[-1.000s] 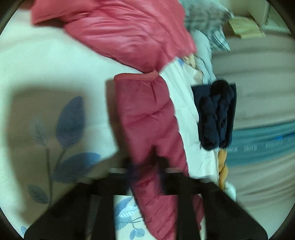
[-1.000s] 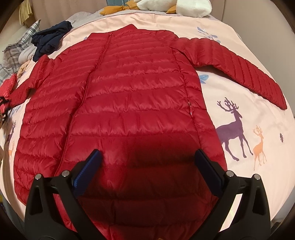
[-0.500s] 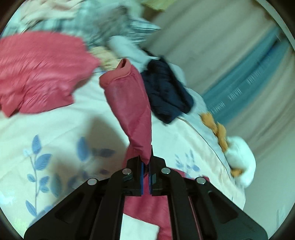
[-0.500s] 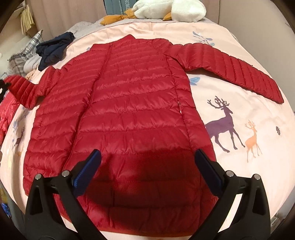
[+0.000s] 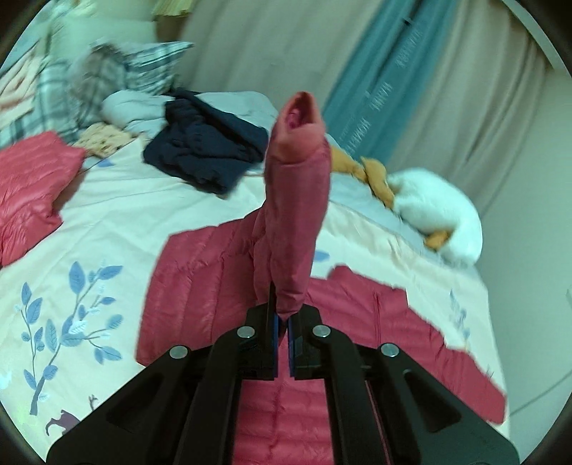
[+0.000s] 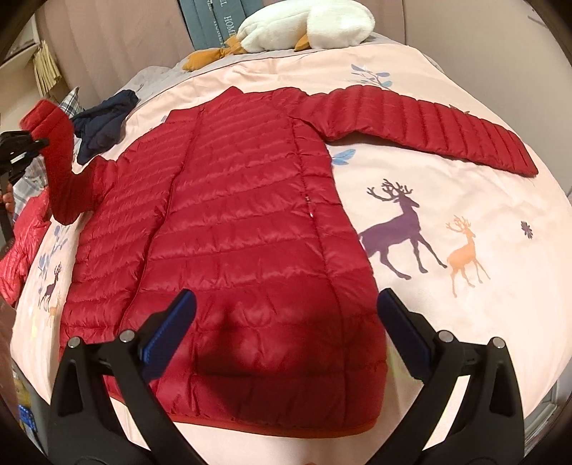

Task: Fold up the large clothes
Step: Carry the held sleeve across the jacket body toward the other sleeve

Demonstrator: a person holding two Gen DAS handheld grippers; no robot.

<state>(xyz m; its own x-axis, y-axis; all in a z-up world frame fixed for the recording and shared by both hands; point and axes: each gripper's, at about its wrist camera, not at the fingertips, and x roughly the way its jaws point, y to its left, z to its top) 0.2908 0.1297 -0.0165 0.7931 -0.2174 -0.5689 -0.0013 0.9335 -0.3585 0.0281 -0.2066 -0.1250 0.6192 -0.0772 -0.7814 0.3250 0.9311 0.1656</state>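
Note:
A red quilted down jacket [image 6: 236,229] lies flat, front up, on the bed [image 6: 447,186]. My left gripper [image 5: 282,327] is shut on the jacket's left sleeve [image 5: 296,214] and holds it lifted, cuff pointing up. That raised sleeve [image 6: 57,150] and the left gripper [image 6: 18,150] also show at the left edge of the right wrist view. The jacket's other sleeve [image 6: 429,125] lies stretched out to the right. My right gripper [image 6: 286,322] is open and empty, above the jacket's hem.
A dark navy garment [image 5: 203,153] lies crumpled near the bed's head. A second red quilted garment [image 5: 28,189] lies at the bed's left side. A white and orange plush toy [image 6: 304,25] sits by the headboard. Plaid clothes [image 5: 89,82] are piled beyond.
My left gripper has lifted the sleeve off the bed and swung it up and over towards the jacket's body. My right gripper has drawn back towards the hem, still open.

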